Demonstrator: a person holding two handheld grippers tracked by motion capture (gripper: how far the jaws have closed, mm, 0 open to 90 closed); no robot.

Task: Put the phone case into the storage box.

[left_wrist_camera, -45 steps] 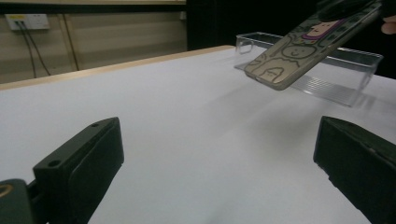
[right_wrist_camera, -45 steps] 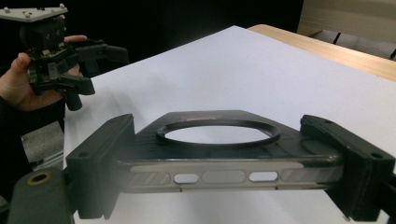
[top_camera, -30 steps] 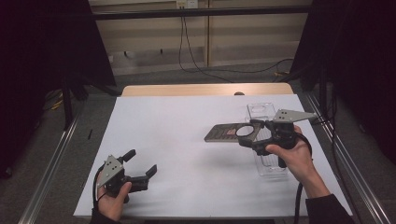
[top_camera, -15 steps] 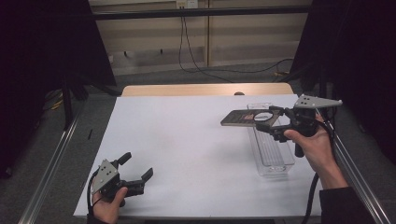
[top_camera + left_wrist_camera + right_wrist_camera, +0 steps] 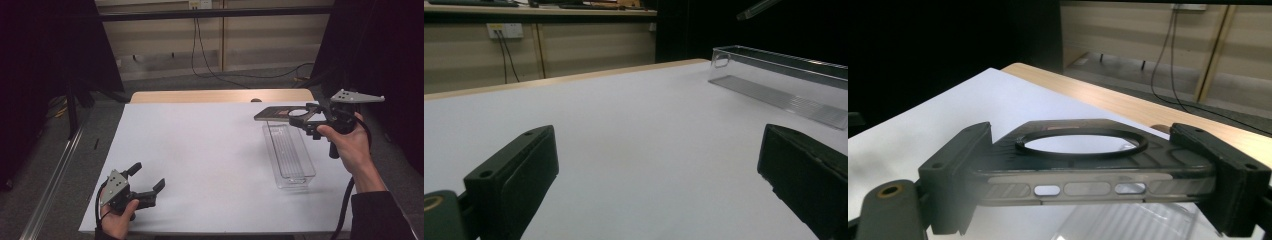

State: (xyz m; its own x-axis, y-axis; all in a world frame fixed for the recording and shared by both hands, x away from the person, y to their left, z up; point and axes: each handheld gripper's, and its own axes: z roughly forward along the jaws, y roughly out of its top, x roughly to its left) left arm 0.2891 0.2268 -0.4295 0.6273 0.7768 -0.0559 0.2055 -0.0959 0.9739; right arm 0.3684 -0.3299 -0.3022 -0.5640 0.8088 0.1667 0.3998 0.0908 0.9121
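My right gripper (image 5: 309,119) clamps the phone case (image 5: 280,113) above the clear tray (image 5: 292,172); next I judge lowering it in; left gripper (image 5: 146,186) gapes idle.

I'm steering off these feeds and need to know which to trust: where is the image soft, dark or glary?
High view: table evenly lit, surroundings black, clear tray faint. Left gripper view: the left gripper jaws are blurred close up, tray sharper. Right gripper view: the phone case in the right gripper is fairly sharp, jaw edges soft, left background black.
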